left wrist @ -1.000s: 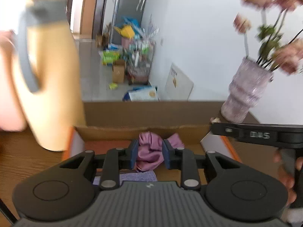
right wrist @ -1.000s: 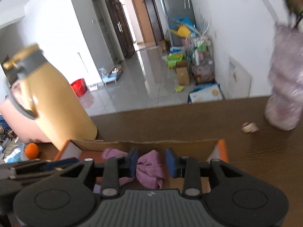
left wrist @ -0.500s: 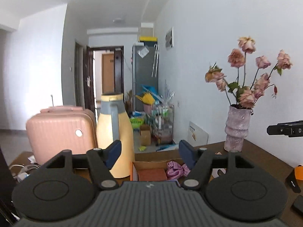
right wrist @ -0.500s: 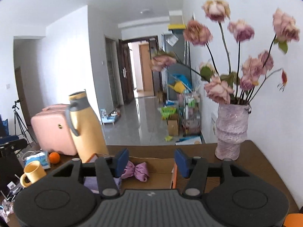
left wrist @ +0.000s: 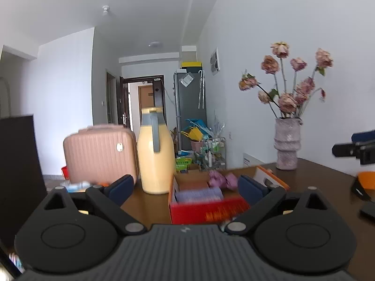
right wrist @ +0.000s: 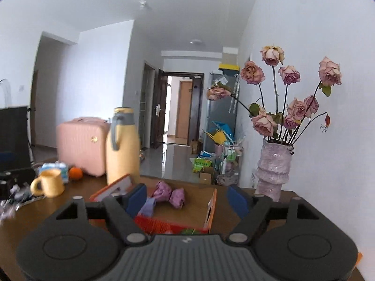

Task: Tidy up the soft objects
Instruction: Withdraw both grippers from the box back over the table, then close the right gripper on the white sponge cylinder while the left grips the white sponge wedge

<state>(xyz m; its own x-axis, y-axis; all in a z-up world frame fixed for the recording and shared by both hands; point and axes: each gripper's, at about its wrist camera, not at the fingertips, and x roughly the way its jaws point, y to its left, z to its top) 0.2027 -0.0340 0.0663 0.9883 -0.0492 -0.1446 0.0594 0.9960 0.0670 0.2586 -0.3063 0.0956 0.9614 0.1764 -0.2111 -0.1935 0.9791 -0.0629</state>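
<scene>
Since a sec ago we've pulled both grippers back from the pink cloth bow [right wrist: 169, 194], now lying loose in the cardboard box [left wrist: 267, 174]. Left gripper [left wrist: 185, 187] & right gripper [right wrist: 186, 199] jaws opening wide, nothing between. Risk: a fast swing could clip the yellow jug [left wrist: 155, 154] or vase [right wrist: 273, 171].

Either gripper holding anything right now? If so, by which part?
Nothing held. Left gripper and right gripper jaws are opening with nothing between them; the pink cloth bundle lies in the box.
</scene>
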